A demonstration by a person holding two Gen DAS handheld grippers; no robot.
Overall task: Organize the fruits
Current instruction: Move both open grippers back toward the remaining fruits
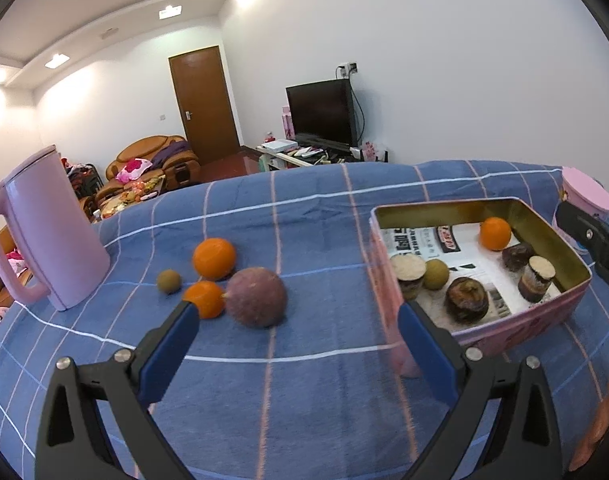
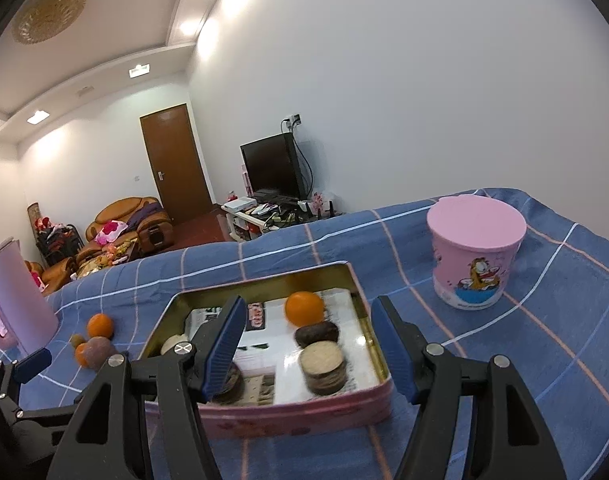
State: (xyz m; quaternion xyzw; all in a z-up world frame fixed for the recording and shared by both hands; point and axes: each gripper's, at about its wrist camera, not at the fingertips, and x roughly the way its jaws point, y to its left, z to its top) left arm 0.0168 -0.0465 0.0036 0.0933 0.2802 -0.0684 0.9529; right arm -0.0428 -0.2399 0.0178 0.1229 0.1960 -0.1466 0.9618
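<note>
On the blue checked cloth lie a purple passion fruit, a large orange, a small orange and a little brown-green fruit. My left gripper is open just short of this group, holding nothing. The pink tin to the right holds an orange and several dark and tan fruits. My right gripper hovers open over the tin, above its orange, with nothing between its pads. The loose fruits show at the left of the right wrist view.
A tall pink kettle stands left of the loose fruits. A pink lidded cup stands to the right beyond the tin. The cloth drops off at the table's far edge, with a sofa, a door and a television in the room beyond.
</note>
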